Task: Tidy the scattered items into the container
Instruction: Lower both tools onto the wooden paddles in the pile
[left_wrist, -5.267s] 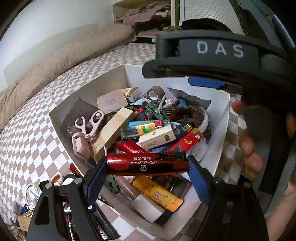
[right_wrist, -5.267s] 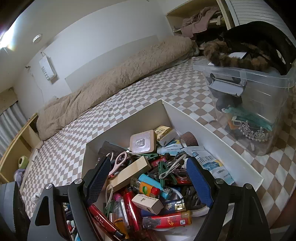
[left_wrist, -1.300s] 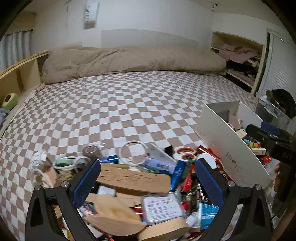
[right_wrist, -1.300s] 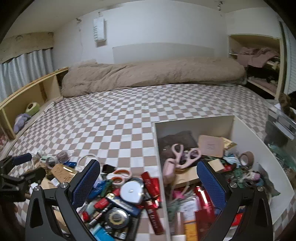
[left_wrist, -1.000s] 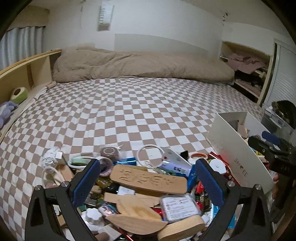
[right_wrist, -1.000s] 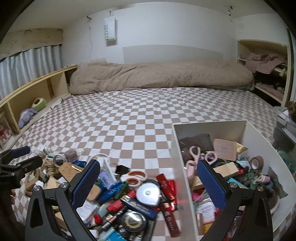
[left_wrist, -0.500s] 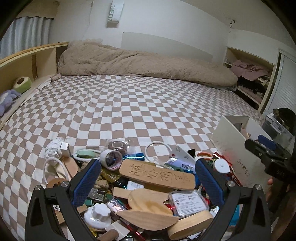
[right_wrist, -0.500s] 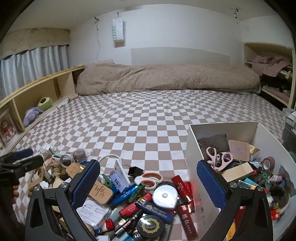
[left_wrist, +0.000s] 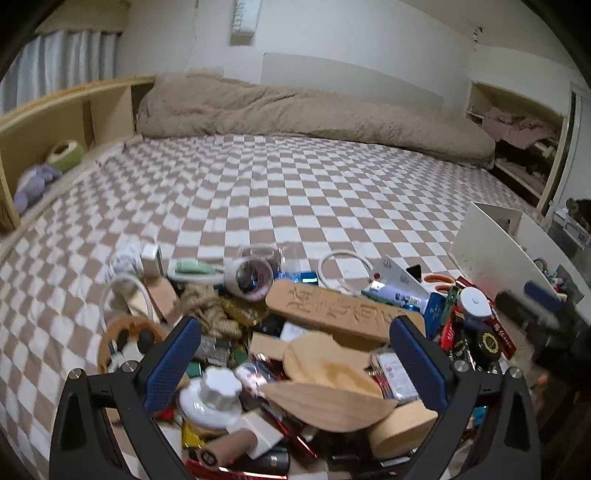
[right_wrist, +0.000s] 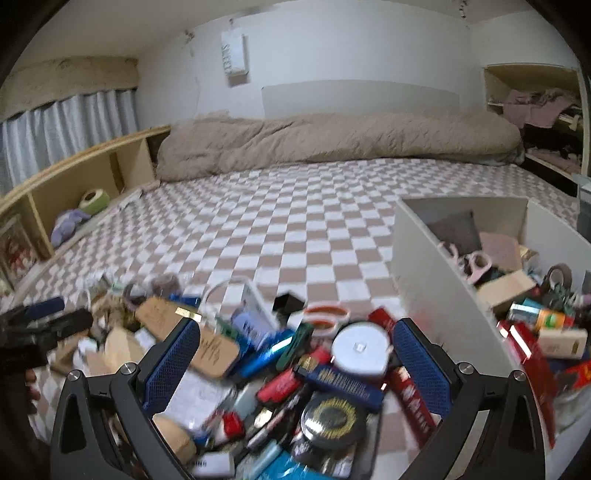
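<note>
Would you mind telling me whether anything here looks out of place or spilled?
Yes: a heap of small items lies scattered on the checkered bedspread beside the white box, rather than in it. Nothing looks visibly damaged.

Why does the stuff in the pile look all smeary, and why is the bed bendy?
In the right wrist view the pile is streaked with motion blur, while the blue fingers look sharp. In the left wrist view the carved wooden board reads fairly crisp, but the other gripper at the right edge is smeared. Both views are fisheye, so the checkered bed curves and the corners go black.
</note>
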